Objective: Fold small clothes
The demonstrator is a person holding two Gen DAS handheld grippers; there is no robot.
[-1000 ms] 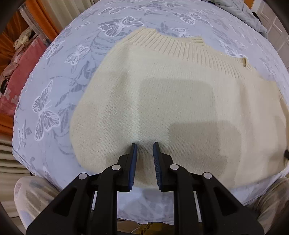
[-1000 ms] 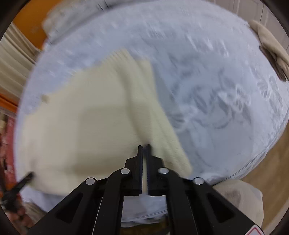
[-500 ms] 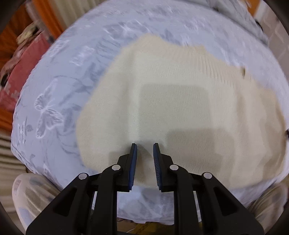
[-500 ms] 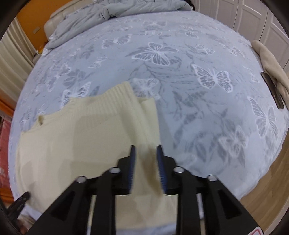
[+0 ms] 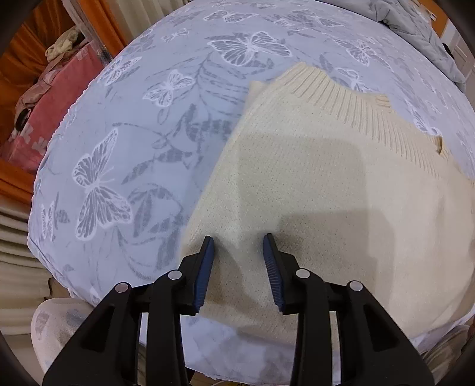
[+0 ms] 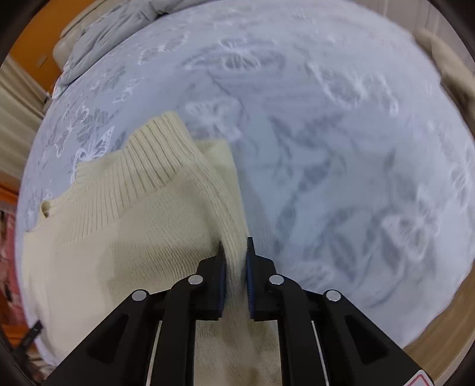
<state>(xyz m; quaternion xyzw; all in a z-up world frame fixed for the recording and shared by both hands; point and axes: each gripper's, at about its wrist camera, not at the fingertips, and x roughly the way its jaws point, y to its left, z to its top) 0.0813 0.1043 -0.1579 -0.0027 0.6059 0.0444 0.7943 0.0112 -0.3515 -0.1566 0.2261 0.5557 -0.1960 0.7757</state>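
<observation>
A cream-coloured knitted sweater (image 5: 320,190) lies spread on a pale blue bedsheet printed with white and grey butterflies (image 5: 124,142), near the front edge of the bed. Its ribbed band (image 5: 356,110) runs along the far side in the left wrist view, and a shadow falls across the knit in the middle. In the right wrist view the same sweater (image 6: 118,237) fills the lower left, its ribbed edge (image 6: 154,160) rising to a point, with a second layer of the knit showing just behind it.

The left gripper (image 5: 239,240) hovers over the near left corner of the sweater with its blue-padded fingers (image 5: 207,258) spread wide and nothing between them. The right gripper (image 6: 234,246) has its jaws set narrow, with a fold of the sweater's right edge standing between the pads; whether the pads actually press the knit I cannot tell.

Beyond the sheet, a grey quilt (image 6: 118,23) is bunched at the far end of the bed. A pink cloth (image 5: 44,112) lies off the bed's left side, before an orange curtain (image 5: 35,47). The right side of the right wrist view is blurred.
</observation>
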